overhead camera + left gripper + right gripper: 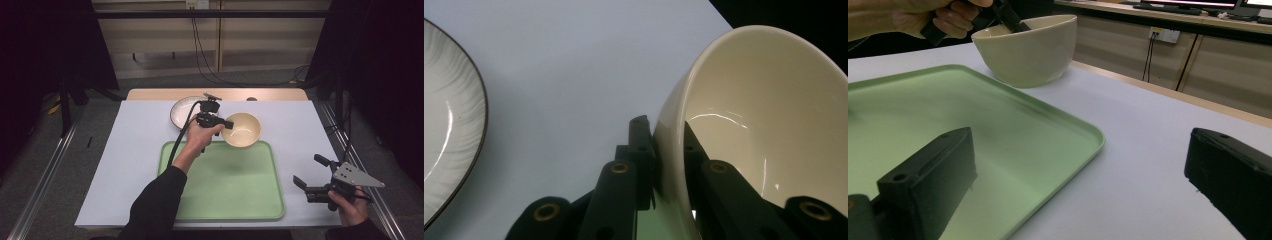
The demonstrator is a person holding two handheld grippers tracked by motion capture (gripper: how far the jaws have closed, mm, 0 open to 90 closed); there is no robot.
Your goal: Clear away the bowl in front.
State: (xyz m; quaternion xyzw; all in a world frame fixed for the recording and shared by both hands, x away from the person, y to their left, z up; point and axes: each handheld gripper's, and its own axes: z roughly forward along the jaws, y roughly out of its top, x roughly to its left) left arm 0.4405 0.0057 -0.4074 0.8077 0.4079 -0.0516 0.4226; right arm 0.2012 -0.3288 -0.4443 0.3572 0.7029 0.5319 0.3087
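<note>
1. In the left gripper view, the cream bowl (769, 125) is cut off by the right and bottom edges, so its base cannot be seen.
2. The striped plate (449, 130) is cut by the left edge of the same view (less than half of it is visible).
3. In the high view, the hand and the left gripper (226, 123) cover the near right part of the plate (184, 111).
4. In the right gripper view, the green tray (998, 130) runs out at the left and bottom edges, and one black jaw hides part of it.
5. Whether the bowl (1025, 47) rests on the tray's far rim or hangs just above it cannot be told.
</note>
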